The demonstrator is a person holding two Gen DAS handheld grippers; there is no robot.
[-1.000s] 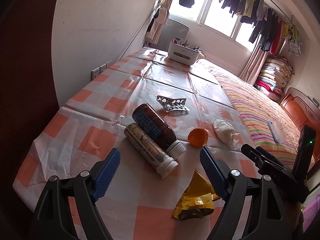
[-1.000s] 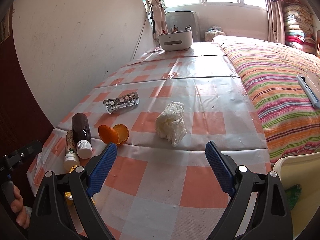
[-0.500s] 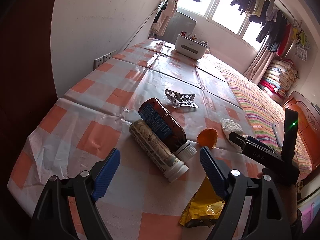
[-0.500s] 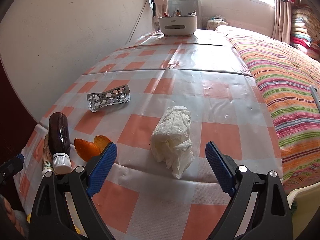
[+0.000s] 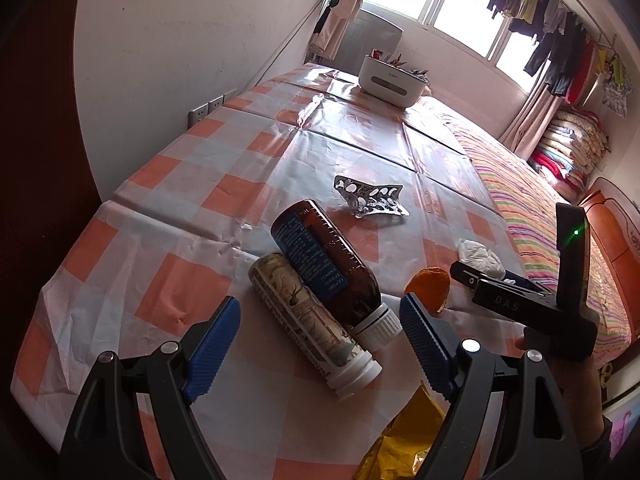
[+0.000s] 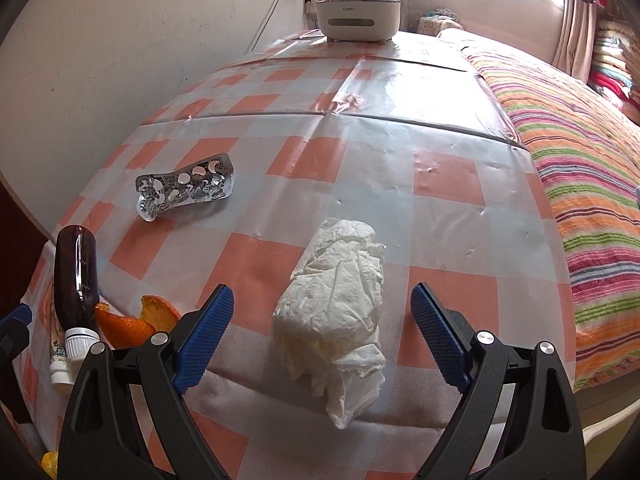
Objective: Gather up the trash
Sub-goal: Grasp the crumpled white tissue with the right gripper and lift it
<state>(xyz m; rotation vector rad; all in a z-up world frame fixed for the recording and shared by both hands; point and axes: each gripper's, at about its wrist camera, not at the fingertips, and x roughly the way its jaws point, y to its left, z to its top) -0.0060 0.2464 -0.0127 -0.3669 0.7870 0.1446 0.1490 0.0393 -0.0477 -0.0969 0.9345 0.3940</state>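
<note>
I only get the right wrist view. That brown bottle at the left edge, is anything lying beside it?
Observer: Yes, a paler patterned bottle lies against the brown bottle, both on their sides.
Operator: Where is the other gripper?
Observer: The left gripper is open, with both bottle caps between its fingers.
Operator: Any trash I'm missing?
Observer: A crumpled yellow wrapper sits near the table's edge, under the left gripper.

Glossy plastic tablecloth (image 6: pixel 400 160), crumpled matt paper tissue (image 6: pixel 336 304), shiny foil blister pack (image 6: pixel 184 188), glossy brown bottle (image 5: pixel 328 264).
</note>
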